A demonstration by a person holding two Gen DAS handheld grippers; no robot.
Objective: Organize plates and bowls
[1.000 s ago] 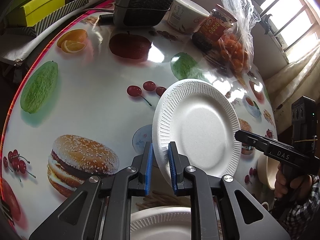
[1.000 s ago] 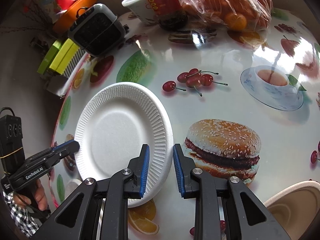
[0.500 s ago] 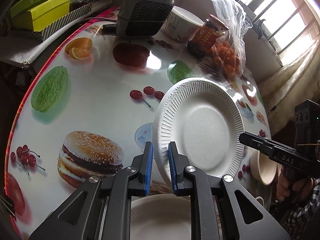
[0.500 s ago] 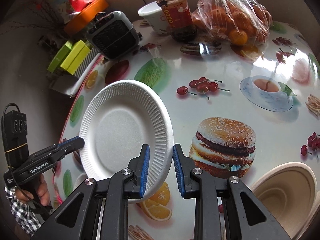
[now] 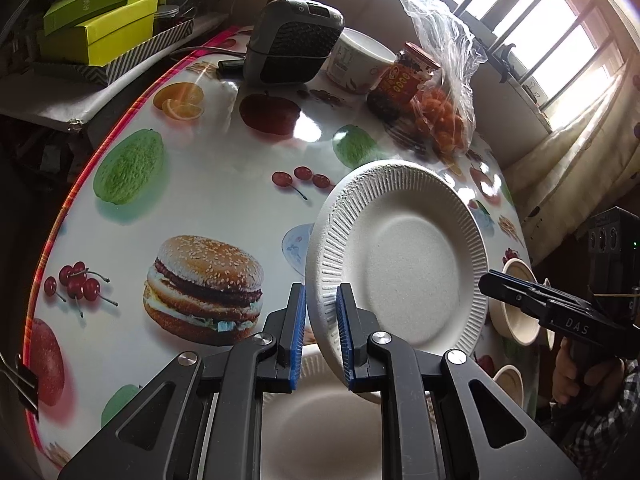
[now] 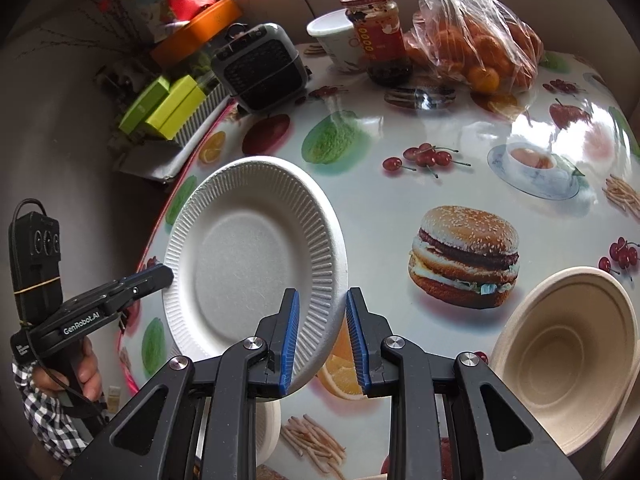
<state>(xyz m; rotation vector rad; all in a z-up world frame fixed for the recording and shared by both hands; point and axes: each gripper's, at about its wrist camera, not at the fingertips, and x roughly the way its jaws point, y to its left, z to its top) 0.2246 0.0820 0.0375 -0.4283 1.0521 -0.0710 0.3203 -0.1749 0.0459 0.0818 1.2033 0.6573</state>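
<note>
A white paper plate (image 5: 404, 260) with a ribbed rim is held tilted above the table. My left gripper (image 5: 321, 330) is shut on its near rim. In the right wrist view the same plate (image 6: 252, 252) has its right rim between the open jaws of my right gripper (image 6: 322, 334), with a gap on both sides. Another white plate (image 5: 320, 424) lies flat below my left gripper. A beige bowl (image 6: 564, 356) sits at the lower right of the right wrist view; more beige bowls (image 5: 516, 304) show in the left wrist view.
The round table (image 5: 224, 184) has a glossy food-print cloth. At its far side stand a grey heater (image 5: 292, 52), a white cup (image 5: 360, 60), a red-lidded jar (image 5: 404, 80) and a bag of oranges (image 5: 444, 112). Green boxes (image 5: 100, 28) sit beyond the left edge.
Both grippers and the plate have risen and drawn back from the table. My right jaws have opened wider around the plate's rim. My left grip is unchanged.
</note>
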